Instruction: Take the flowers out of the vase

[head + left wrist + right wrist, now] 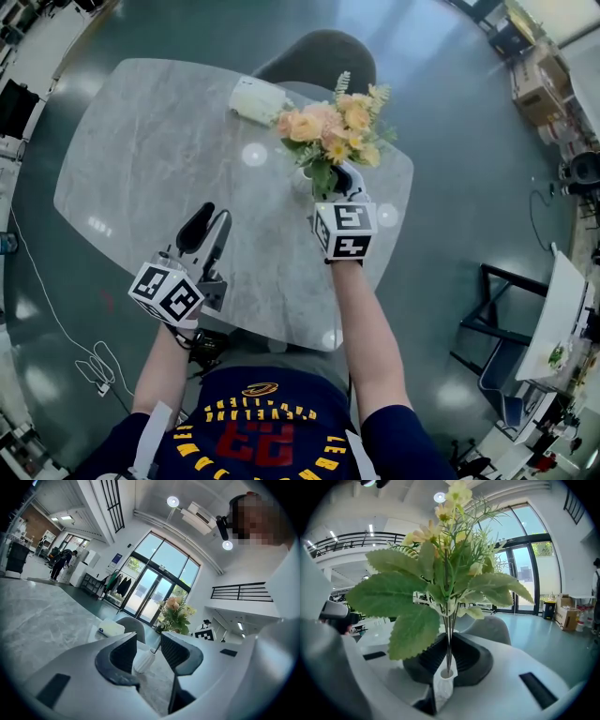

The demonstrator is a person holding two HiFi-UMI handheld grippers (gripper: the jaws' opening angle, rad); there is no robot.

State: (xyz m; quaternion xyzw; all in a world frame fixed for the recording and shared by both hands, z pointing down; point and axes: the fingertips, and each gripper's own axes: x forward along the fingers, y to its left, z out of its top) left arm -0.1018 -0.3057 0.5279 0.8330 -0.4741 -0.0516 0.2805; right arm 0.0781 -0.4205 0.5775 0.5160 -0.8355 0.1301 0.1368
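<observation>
A bouquet of peach and yellow flowers (pixel 330 129) with green leaves stands over the far right part of the marble table (pixel 141 159). My right gripper (pixel 344 180) is shut on its thin stems (pixel 449 632), just above the mouth of a white ribbed vase (pixel 442 687); the stem ends still reach into that mouth. From above, the leaves hide the vase. My left gripper (pixel 208 225) hovers open and empty over the near table. In its own view the left gripper (pixel 147 640) frames the distant vase (pixel 143 661) and the flowers (pixel 176 613).
A white box (pixel 257 99) lies on the table beyond the bouquet. A grey chair (pixel 319 52) stands at the far edge. Cables (pixel 98 367) lie on the floor at the left, and a black frame (pixel 492 314) stands at the right.
</observation>
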